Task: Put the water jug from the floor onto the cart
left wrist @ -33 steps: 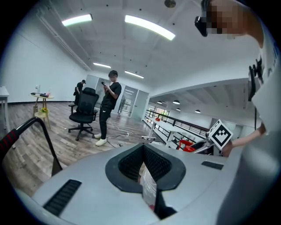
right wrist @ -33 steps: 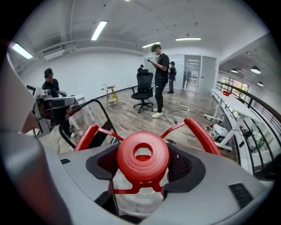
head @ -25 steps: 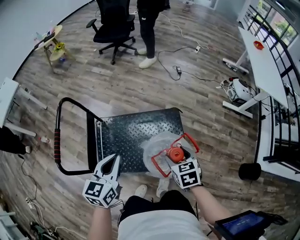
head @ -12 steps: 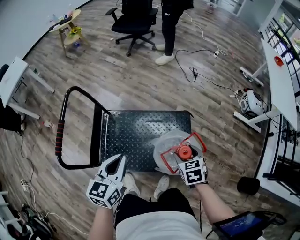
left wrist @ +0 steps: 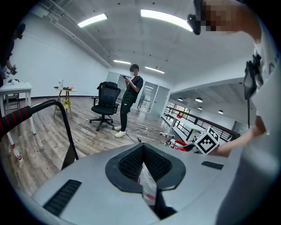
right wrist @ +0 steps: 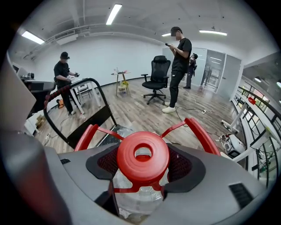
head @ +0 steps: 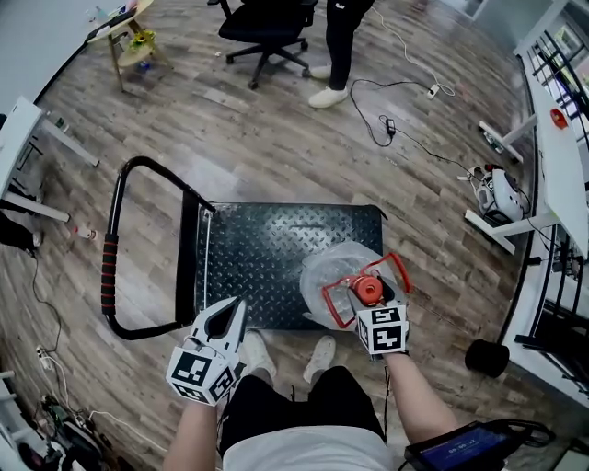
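A clear water jug (head: 331, 276) with a red cap (head: 368, 290) and a red carry frame sits at the near right corner of the cart's black diamond-plate deck (head: 267, 253). I cannot tell whether it rests on the deck or hangs just above it. My right gripper (head: 371, 304) is shut on the jug's neck, just under the cap (right wrist: 142, 156). In the right gripper view the pads (right wrist: 182, 165) press against both sides of the neck. My left gripper (head: 230, 311) hovers over the deck's near edge. Its jaws (left wrist: 143, 149) are shut with only a white slip between the pads.
The cart's black handle with a red grip (head: 109, 267) stands at the left. A person (head: 342, 41) stands by an office chair (head: 267, 28) at the back. Cables (head: 396, 129) trail over the wooden floor. White desks (head: 561, 175) line the right side, and a black round object (head: 484, 357) sits nearby.
The head view has shifted and the cart now sits more centred. The jug stays in my right gripper at the deck's near right corner. My left gripper has barely moved.
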{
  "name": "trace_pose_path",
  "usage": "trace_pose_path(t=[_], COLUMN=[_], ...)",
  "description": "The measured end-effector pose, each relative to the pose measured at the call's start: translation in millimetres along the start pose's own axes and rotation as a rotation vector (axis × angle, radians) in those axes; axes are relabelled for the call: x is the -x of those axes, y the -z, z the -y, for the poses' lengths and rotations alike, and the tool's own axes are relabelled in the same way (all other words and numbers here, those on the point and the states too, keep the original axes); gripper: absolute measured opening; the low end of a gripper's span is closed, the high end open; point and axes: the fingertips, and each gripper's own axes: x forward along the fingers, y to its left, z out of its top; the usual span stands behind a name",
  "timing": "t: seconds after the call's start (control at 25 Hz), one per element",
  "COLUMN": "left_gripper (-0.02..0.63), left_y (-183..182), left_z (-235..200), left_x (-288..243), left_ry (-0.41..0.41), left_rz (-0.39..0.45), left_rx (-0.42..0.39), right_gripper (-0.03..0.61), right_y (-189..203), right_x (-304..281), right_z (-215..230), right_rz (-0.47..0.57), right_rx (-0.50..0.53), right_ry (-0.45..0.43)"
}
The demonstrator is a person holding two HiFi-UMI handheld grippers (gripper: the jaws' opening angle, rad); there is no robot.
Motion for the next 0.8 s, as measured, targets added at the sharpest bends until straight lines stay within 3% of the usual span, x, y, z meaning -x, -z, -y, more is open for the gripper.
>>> trace_pose_path(t=[0.8], left_gripper=[0.000], left_y=[34.1], left_z=[-29.1], left_x=[6.5], left_ry=[-0.034], left_rz=[-0.051], left_rx=[0.027], right_gripper=[0.313], right_y=[26.1], right_x=[-74.2], right_z=[-31.3], right_rz=[-0.051], right_rx=[-0.006], right_ry=[0.016])
